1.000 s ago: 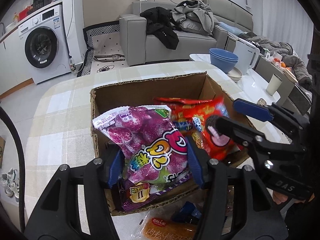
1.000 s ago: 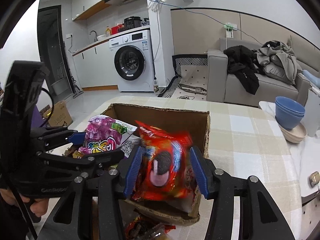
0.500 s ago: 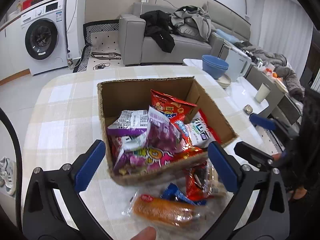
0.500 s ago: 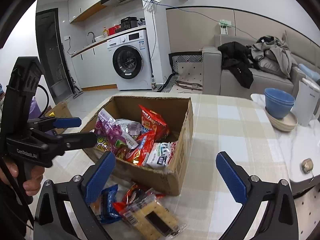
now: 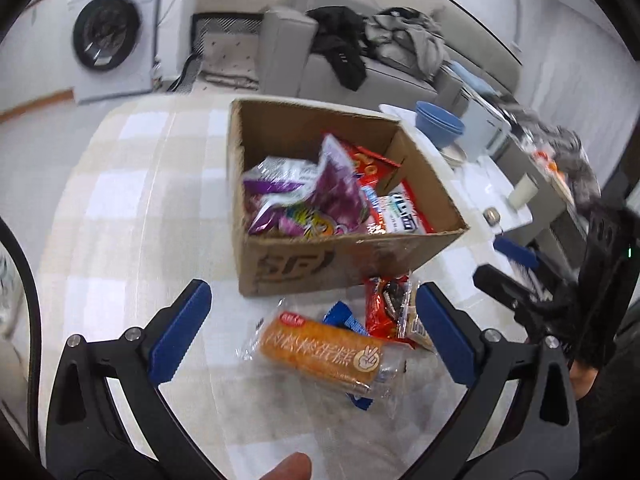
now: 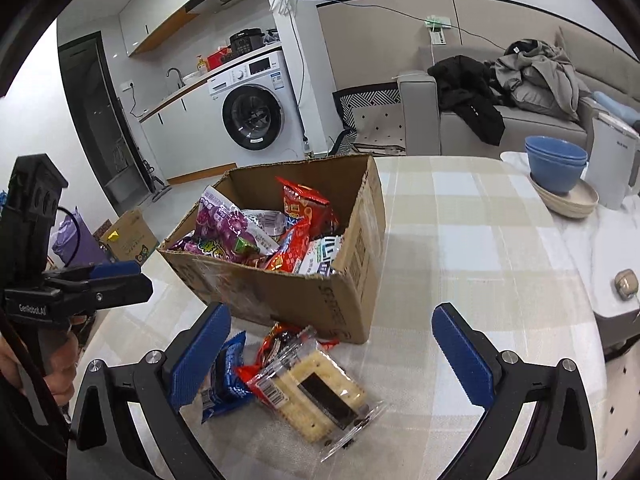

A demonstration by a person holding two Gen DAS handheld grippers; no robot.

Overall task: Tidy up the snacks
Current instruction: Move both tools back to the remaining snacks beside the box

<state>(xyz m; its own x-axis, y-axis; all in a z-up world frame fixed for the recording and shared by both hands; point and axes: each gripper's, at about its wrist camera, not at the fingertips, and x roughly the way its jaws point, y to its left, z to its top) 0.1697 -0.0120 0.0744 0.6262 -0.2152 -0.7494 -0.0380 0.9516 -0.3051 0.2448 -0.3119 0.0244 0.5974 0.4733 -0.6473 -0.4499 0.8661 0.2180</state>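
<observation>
Both tools, left tool (image 5: 312, 328) and right tool (image 6: 330, 346), just spread wide, empty, bags dropped into cardboard box (image 6: 352, 280); leftover snack packets (image 6: 316, 388) overlap near worktop (image 6: 460, 240) front edge, so one pinch could drag two.

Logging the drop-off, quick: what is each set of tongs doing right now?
Left tongs: open, jaws just opened, holding nothing.
Right tongs: open, jaws just opened, holding nothing.
</observation>
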